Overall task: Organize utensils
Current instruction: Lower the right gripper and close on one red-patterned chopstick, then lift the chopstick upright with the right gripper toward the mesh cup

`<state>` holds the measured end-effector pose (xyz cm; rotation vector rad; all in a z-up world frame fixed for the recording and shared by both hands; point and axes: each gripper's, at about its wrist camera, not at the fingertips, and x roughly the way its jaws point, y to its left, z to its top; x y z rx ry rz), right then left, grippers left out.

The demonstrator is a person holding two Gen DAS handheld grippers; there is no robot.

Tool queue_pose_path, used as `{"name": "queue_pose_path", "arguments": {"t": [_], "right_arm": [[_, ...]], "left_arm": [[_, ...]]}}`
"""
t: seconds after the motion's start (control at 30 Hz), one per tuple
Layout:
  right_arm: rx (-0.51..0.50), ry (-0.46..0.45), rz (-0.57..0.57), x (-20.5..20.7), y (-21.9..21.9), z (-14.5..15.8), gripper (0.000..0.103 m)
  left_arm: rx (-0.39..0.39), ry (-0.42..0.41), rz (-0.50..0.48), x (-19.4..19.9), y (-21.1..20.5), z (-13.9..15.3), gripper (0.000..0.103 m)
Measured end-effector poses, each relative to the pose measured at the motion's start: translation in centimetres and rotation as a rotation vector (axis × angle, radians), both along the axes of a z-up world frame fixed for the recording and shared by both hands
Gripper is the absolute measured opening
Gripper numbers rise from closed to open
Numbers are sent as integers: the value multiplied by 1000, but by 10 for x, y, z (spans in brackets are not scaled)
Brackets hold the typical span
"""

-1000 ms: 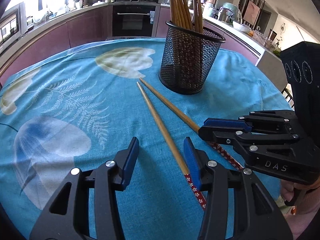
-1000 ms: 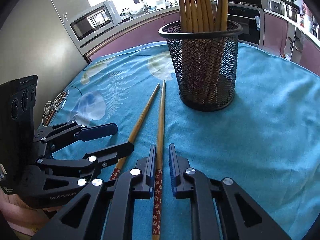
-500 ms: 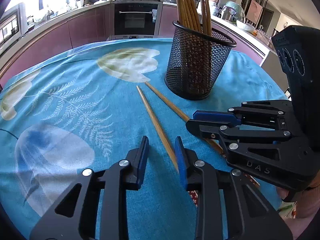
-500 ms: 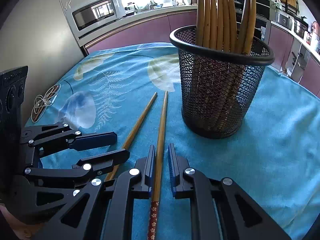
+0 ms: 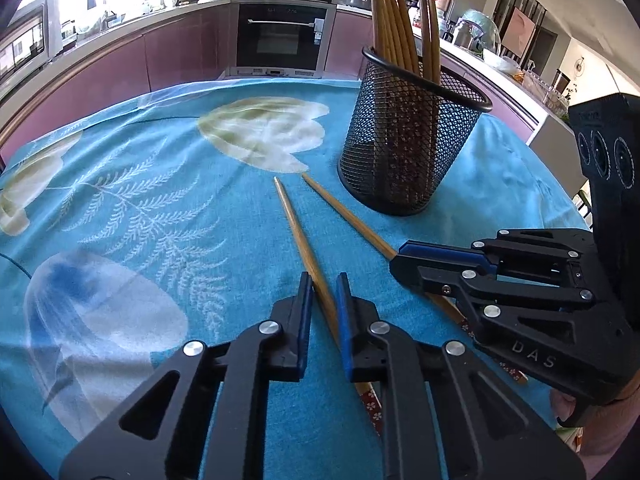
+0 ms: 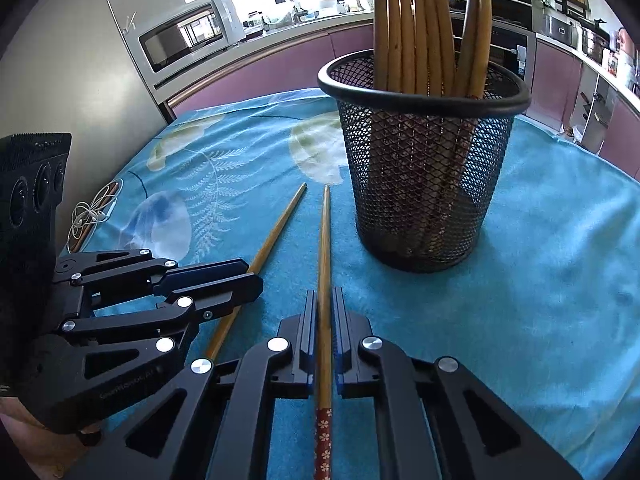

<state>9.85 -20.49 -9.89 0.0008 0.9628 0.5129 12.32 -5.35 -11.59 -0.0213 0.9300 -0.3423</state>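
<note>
The right gripper has its two blue-lined fingers set narrowly on either side of a wooden chopstick, whose flower-patterned red end runs back beneath the jaws and whose tip points ahead. Ahead and to the right of the jaws stands a black mesh holder full of upright chopsticks. To the left of the jaws the left gripper straddles a second chopstick lying on the blue tablecloth.
</note>
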Motion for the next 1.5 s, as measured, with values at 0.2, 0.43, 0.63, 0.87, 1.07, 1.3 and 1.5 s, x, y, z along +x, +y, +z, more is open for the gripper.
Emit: {"name": "queue_pose_path", "arguments": {"t": [0.2,0.43,0.63,0.87,1.07,1.3,1.5], "right_arm": [[31,4,-11,-4,-9,2,6],[68,3,-1,-11,-16,6,6],[60,14,6,-11,-14,4,6],[-9,-7,11,-12,-7,-1,7],[-28,-23,9,-11,-4,-1,7],[28,-20,2,-13,-14,3,6],[64,-44,9,-20,-19,15,6]], "left_arm": [[-4,-4,9,-2,1,1,11],[-12,-2,5,-6,3,2,9],[-7,-2,-3,-8,4,1,9],[10,0,-15,-7,1,0,10],[15,-3,-11,-5,0,0,10],[6,-7,-3,-7,2,2,8],[-9,-22,-6,-11,4,9,8]]}}
